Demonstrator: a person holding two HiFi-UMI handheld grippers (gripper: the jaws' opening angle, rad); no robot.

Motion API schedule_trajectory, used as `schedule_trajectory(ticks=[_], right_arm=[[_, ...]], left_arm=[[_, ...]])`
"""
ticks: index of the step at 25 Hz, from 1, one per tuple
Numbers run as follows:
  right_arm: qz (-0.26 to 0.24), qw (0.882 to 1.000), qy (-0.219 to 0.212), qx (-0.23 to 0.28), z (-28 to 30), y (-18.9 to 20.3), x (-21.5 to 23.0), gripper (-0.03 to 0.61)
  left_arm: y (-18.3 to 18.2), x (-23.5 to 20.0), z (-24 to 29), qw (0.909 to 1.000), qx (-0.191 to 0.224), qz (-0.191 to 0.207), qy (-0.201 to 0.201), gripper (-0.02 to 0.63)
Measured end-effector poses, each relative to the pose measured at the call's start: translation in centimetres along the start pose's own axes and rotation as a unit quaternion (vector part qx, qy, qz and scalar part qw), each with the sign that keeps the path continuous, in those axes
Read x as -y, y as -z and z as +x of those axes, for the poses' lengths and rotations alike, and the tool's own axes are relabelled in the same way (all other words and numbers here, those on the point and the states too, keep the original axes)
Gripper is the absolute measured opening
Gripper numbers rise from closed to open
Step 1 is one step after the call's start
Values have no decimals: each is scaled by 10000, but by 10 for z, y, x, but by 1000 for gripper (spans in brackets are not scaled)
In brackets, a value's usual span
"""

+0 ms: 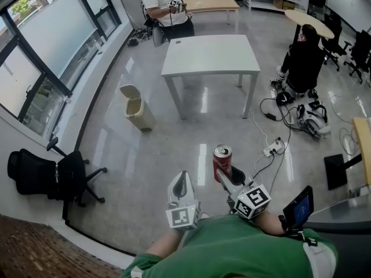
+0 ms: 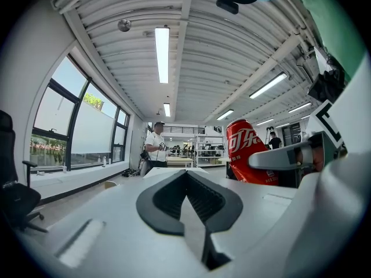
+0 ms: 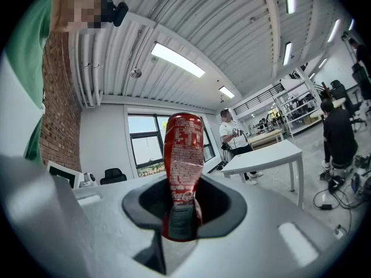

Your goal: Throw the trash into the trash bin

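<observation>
A red soda can [image 1: 222, 160] stands upright in the air above the floor, my right gripper [image 1: 226, 176] shut on its lower half. The right gripper view shows the can [image 3: 183, 167] rising out between the dark pads [image 3: 174, 222], and it also appears in the left gripper view [image 2: 248, 159], off to the right. My left gripper [image 1: 182, 185] is held beside it, to the left, shut with nothing between its pads [image 2: 188, 198]. A beige trash bin [image 1: 137, 107] with its lid up stands on the floor farther ahead and to the left.
A white table [image 1: 210, 54] stands beyond the bin. One person [image 1: 167, 4] stands behind it, another [image 1: 304, 57] sits at the right among cables and a power strip [image 1: 273, 148]. A black office chair [image 1: 52, 174] is at the left by the windows.
</observation>
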State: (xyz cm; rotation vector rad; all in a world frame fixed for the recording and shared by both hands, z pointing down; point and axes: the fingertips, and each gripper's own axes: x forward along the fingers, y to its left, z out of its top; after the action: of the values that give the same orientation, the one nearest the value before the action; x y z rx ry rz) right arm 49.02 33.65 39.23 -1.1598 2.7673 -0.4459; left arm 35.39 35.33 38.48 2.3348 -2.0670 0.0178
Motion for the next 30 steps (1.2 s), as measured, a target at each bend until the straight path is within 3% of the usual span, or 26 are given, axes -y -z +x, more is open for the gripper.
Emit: schedule_trajectory(ticks=[9, 20, 30], right_arm=[[-32, 10000, -81, -11, 2, -2, -7, 112], [-58, 9996, -250, -136, 4, -5, -20, 112], [-232, 9974, -585, -359, 61, 30, -113, 112]], left_arm=[[-3, -1, -1, 9998, 167, -21, 45, 6], [-9, -8, -13, 9996, 115, -150, -215, 6], [15, -112, -62, 9971, 190, -463, -567, 6]])
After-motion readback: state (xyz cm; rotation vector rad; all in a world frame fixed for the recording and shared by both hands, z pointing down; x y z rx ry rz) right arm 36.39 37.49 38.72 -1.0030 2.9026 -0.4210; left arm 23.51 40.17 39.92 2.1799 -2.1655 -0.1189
